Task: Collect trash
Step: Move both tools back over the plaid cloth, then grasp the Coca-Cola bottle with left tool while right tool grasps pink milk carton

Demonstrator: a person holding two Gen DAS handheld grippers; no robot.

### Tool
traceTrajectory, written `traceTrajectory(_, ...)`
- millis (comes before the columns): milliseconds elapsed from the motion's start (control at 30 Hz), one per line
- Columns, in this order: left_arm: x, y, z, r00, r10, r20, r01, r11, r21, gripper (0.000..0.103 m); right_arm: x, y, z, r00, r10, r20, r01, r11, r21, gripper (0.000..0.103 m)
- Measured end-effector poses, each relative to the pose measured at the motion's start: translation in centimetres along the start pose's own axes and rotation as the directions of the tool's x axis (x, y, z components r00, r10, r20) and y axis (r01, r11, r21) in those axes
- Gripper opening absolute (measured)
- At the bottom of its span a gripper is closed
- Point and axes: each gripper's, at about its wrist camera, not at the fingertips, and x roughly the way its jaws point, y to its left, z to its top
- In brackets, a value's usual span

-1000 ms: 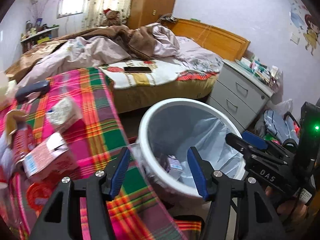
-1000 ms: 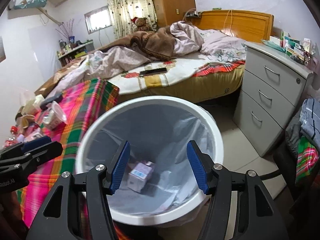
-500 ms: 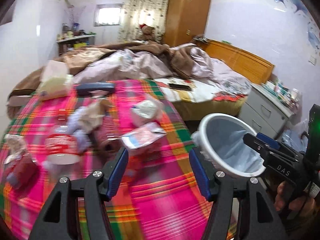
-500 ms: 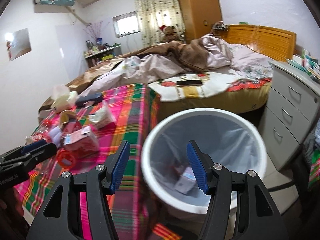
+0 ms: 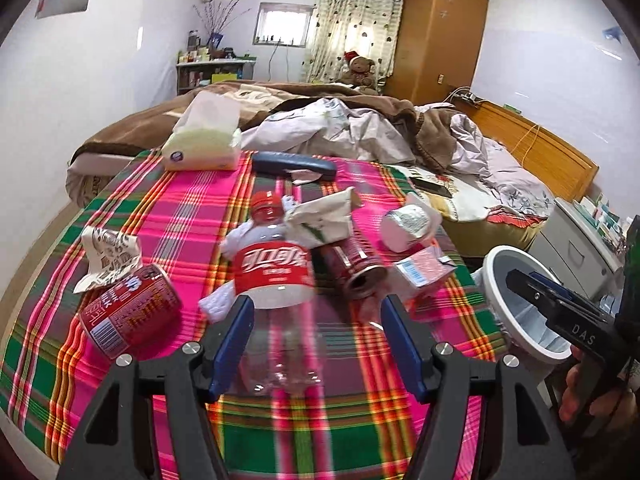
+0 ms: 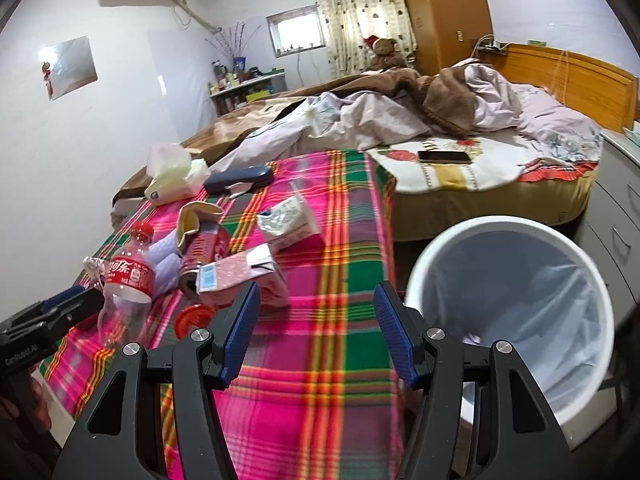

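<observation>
Trash lies on a plaid tablecloth (image 5: pixel 168 216): an empty cola bottle (image 5: pixel 276 280), a red can (image 5: pixel 128 312), a second red can (image 5: pixel 356 260), a pink carton (image 5: pixel 424 272), a white cup (image 5: pixel 404 220) and crumpled paper (image 5: pixel 324 216). My left gripper (image 5: pixel 316 340) is open, its jaws on either side of the bottle's base. My right gripper (image 6: pixel 316 328) is open and empty above the cloth, left of the white bin (image 6: pixel 508 312). The bottle (image 6: pixel 128 280) and the carton (image 6: pixel 240 276) also show in the right wrist view.
A tissue pack (image 5: pixel 204 144) and a dark case (image 5: pixel 292 164) lie at the table's far end. An unmade bed (image 5: pixel 380 128) with a phone (image 6: pixel 444 156) stands behind. Grey drawers (image 5: pixel 576 240) stand right of the bin (image 5: pixel 524 304).
Both grippers have swung left, away from the bin and over the table. The left one now has the cola bottle between its open jaws.
</observation>
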Motion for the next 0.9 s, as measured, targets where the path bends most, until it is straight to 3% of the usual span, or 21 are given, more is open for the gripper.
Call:
traceTrajectory(333, 1.8, 2.2, -0.1, 0.999, -0.007, -0.044, 0.006, 0.999, -0.035, 0.069, 3.1, 2.2, 0.4, 0.996, 0.068, -0.060, -0.065, 0.997, 0.052, 0.061)
traceTrajectory(567, 2.9, 2.4, 0.2, 0.998, -0.017, -0.062, 0.015, 0.999, -0.037, 0.070, 4.6, 4.7, 0.1, 0.991, 0.094, -0.097, -0.092, 0.996, 0.020, 0.069)
traceTrajectory(767, 3.8, 3.0, 0.2, 0.997, -0.017, -0.080, 0.012, 0.998, -0.055, 0.070, 5.3, 5.9, -0.4, 0.988, 0.051, -0.144, -0.062, 0.995, -0.073, 0.070)
traceTrajectory(900, 4.3, 3.0, 0.4, 0.996, -0.019, -0.088, 0.015, 0.999, -0.046, 0.070, 4.7, 5.0, -0.3, 0.991, -0.037, -0.129, 0.020, 0.991, -0.129, 0.070)
